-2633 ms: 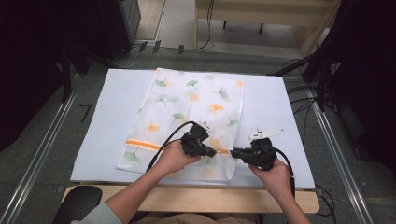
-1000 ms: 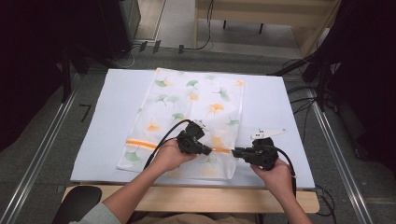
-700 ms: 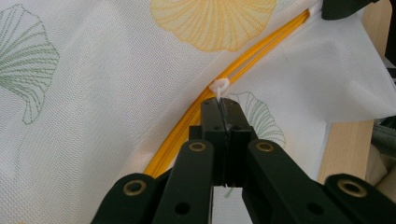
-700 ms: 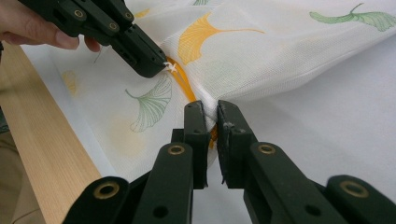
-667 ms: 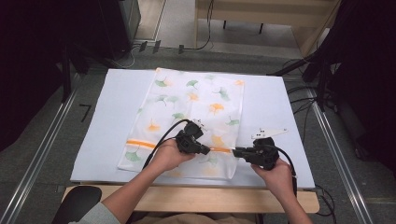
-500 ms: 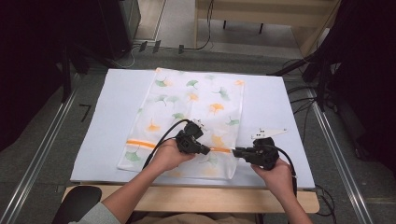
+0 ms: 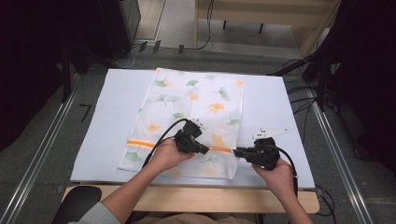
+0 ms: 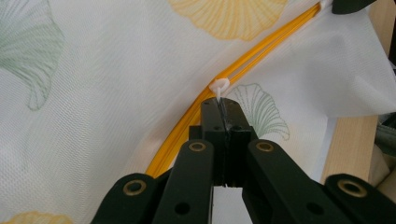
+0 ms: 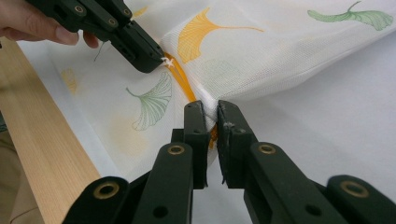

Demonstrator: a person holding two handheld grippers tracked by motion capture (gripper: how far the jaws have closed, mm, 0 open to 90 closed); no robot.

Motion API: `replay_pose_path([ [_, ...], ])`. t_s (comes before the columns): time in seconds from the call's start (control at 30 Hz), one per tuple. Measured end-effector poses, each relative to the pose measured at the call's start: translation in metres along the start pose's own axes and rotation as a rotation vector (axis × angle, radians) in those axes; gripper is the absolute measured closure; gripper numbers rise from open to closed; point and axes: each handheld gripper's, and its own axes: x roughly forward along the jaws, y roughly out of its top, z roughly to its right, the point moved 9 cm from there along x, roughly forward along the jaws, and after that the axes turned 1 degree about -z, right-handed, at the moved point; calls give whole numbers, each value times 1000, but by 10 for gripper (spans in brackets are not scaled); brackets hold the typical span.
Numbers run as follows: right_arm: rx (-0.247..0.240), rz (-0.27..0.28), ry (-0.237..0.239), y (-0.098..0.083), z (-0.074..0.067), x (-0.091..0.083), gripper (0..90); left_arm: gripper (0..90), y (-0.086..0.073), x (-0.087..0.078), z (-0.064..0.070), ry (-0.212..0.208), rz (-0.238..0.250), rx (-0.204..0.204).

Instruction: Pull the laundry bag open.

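Left gripper (image 7: pixel 204 150) nearer right gripper (image 7: pixel 237 152)

We can't really see the zipper pull (image 8: pixel 218 87) properly: its lower part is buried between the closed jaws of the left gripper (image 8: pixel 223 109), so just the little white loop pokes out. Over at the right gripper (image 9: pixel 211 116), the bag's edge (image 9: pixel 209 105) and the end of the orange zipper (image 9: pixel 187 88) disappear between the jaws. From the high view the pull is too small for us to make out, and the person's forearms (image 7: pixel 133 191) get cut off at the bottom edge.
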Motion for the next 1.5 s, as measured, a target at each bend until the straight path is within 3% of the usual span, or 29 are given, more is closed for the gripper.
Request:
replay_pose_path([
  [0.8,7,-2,3,-1,1,-1,847,900,-2,-1,-2,7,6,-17],
  [1.17,4,-3,-5,-1,2,-2,849,900,-6,-5,-8,32,-17,-17],
  [1.5,7,-1,-7,-1,3,-3,848,900,-7,-6,-10,30,-19,-32],
])
